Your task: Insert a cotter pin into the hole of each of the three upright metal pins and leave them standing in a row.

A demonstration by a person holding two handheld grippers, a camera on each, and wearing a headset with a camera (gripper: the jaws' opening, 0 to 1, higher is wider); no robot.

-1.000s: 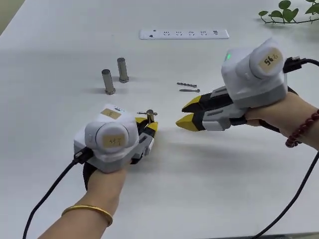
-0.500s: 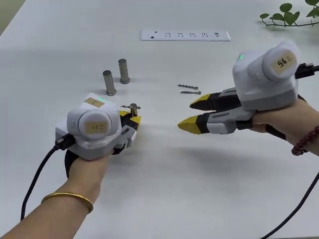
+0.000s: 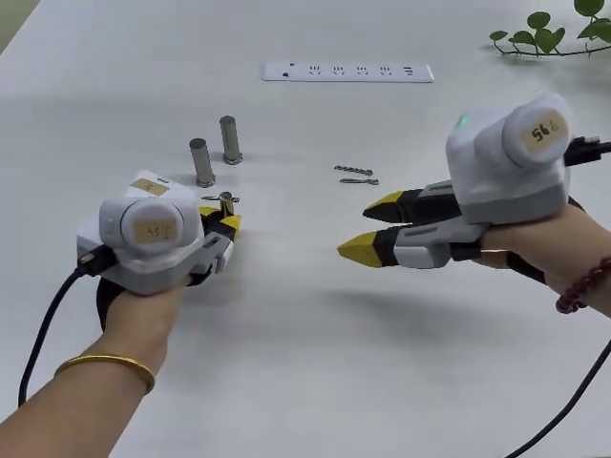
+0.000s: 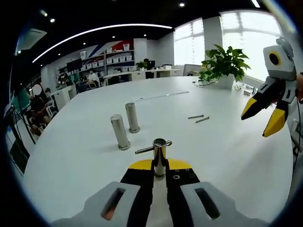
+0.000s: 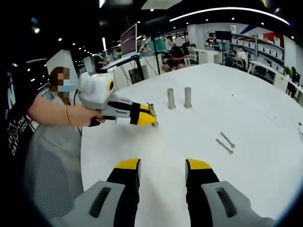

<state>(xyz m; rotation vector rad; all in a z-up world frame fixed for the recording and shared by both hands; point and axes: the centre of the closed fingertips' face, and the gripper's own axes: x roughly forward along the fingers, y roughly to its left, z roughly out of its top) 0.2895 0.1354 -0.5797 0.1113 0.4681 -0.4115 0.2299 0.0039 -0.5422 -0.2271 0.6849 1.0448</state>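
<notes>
Steel governs how these parts behave. The metal pin [image 4: 160,150] pinched upright between the closed jaws of the left hand-held gripper [image 4: 160,166] is a short, solid, polished cylinder, stiff and probably heavy for its size. Its smooth round wall will tend to roll or slip in flat jaws unless it is squeezed squarely across the shank, as it is here, low enough to leave the top free. A cotter pin [image 4: 144,150] passes crosswise through the hole near its top, looped head on one side and legs jutting out on the other. That wire piece is light, thin and springy, so a knock could slide it back out. The pin's foot seems to sit at or just above the table [image 3: 382,363], though the jaws hide it. Two bare metal pins [image 3: 200,162] stand upright near each other just beyond, neither with a cotter. The right hand-held gripper [image 3: 355,231] hangs with its jaws spread and nothing between them, well apart from the two loose cotter pins [image 3: 354,170] lying side by side on the table. Those are best taken by the looped head, leaving the legs free for threading. Flat on a hard top, they will be fiddly to lift and easy to flick away.
</notes>
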